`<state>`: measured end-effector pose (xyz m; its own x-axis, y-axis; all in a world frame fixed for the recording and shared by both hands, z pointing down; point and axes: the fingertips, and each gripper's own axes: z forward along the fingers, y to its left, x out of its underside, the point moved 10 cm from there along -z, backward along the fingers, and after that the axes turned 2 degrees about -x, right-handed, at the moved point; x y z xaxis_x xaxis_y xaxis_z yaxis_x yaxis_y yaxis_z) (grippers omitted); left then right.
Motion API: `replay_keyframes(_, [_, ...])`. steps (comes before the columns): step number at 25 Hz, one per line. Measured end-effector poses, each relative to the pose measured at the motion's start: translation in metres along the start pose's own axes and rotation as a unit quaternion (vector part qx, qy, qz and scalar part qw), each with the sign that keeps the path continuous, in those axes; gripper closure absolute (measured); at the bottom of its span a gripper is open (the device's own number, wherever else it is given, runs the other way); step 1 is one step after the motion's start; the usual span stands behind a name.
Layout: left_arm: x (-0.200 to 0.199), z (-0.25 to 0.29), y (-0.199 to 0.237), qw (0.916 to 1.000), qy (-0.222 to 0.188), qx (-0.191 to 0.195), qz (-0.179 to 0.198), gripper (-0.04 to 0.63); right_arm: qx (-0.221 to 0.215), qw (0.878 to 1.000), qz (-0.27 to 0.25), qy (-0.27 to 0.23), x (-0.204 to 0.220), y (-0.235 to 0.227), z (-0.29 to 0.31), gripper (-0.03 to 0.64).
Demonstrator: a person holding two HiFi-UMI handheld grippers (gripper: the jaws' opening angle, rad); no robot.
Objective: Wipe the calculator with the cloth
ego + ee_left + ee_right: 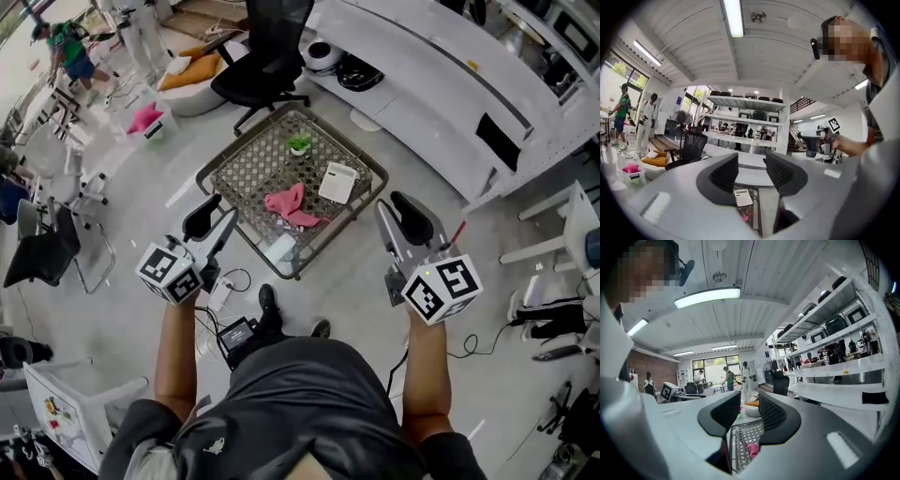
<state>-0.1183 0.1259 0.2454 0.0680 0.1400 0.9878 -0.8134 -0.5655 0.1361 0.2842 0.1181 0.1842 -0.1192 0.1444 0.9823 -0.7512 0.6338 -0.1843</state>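
Nearest to the camera, the person stands with both forearms held out, a gripper in each hand. The left gripper [214, 223] has its jaws apart with nothing between them. Its own view shows only open space in the gap, with the table far beyond. The right gripper [398, 223] also has its jaws parted and is empty; the table's corner and a bit of pink show past its tips. Both grippers point level and hang in the air short of the table, touching nothing.

Below the hands, a black shoe [269, 305] stands on the grey floor beside a small black box [234, 333] with cables.

Ahead of that is a low table [246, 141] with a patterned top, set corner-on to the person. A pale flat thing [279, 248], too unclear to name, lies near its closest corner. The pink cloth [292, 206] lies crumpled around the middle. The white calculator [337, 182] lies flat just beyond it to the right, close to the cloth but apart from it. A small green plant [298, 143] in a white pot stands towards the far corner.

Behind the table stands a black office chair [267, 47]. A long white counter [422, 84] runs along the right. At the far upper left is a person in a green top [66, 47].
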Motion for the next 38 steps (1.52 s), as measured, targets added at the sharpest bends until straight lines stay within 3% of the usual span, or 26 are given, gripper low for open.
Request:
replay_keyframes(12, [-0.014, 0.065, 0.081, 0.9974, -0.001, 0.072, -0.005, 0.374, 0.076, 0.997, -0.004, 0.007, -0.003, -0.001, 0.051, 0.497])
replay_keyframes(26, [-0.025, 0.083, 0.183, 0.9922, 0.001, 0.125, -0.007, 0.374, 0.110, 0.994, -0.006, 0.023, 0.008, 0.024, 0.151, 0.497])
replay_keyframes(31, [-0.019, 0.084, 0.207, 0.9916, 0.006, 0.129, -0.014, 0.374, 0.116, 0.993, -0.004, 0.036, 0.017, 0.023, 0.179, 0.497])
replay_keyframes(38, [0.001, 0.081, 0.222, 0.9941, 0.011, 0.102, -0.033, 0.374, 0.098, 0.992, 0.012, 0.076, 0.048, 0.009, 0.210, 0.495])
